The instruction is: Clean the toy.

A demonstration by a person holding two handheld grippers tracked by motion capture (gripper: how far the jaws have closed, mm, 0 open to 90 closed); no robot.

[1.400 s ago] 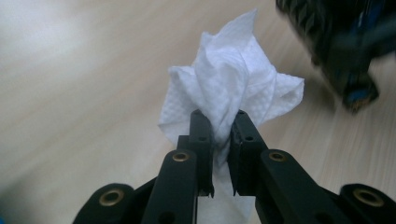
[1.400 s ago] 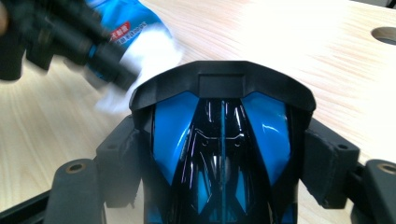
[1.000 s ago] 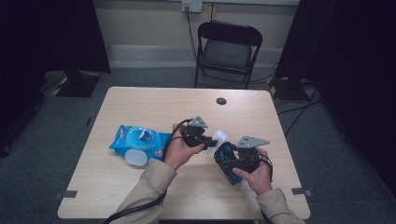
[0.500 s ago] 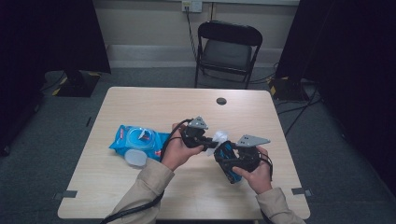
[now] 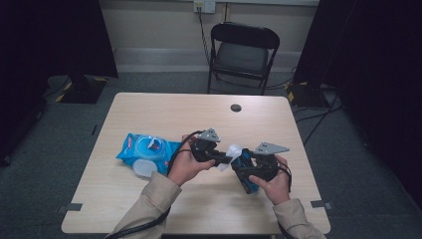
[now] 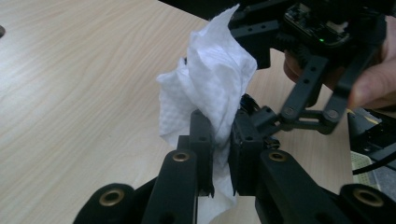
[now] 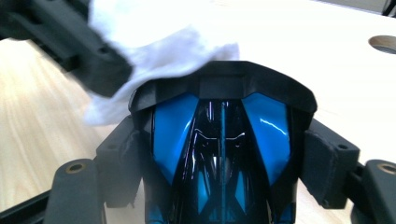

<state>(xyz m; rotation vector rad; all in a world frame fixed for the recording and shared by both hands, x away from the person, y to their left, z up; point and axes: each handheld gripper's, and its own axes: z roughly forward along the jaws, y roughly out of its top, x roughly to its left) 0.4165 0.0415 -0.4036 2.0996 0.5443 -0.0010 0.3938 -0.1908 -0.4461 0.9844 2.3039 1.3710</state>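
Note:
My left gripper is shut on a crumpled white wipe. The wipe rests against the front edge of a glossy blue and black gadget. My right gripper clamps that gadget from both sides, with its pads pressed on the flanks. In the right gripper view, the wipe drapes over the gadget's top rim and the left gripper's black jaws come in from the upper left. Both hands hover over the table's front middle.
A blue pack of wipes lies left of my hands, with a round white lid at its near edge. The wooden table has a small dark hole near its far edge. A black folding chair stands behind it.
The left gripper and its wipe have shifted very slightly against the gadget. The right hand has kept still.

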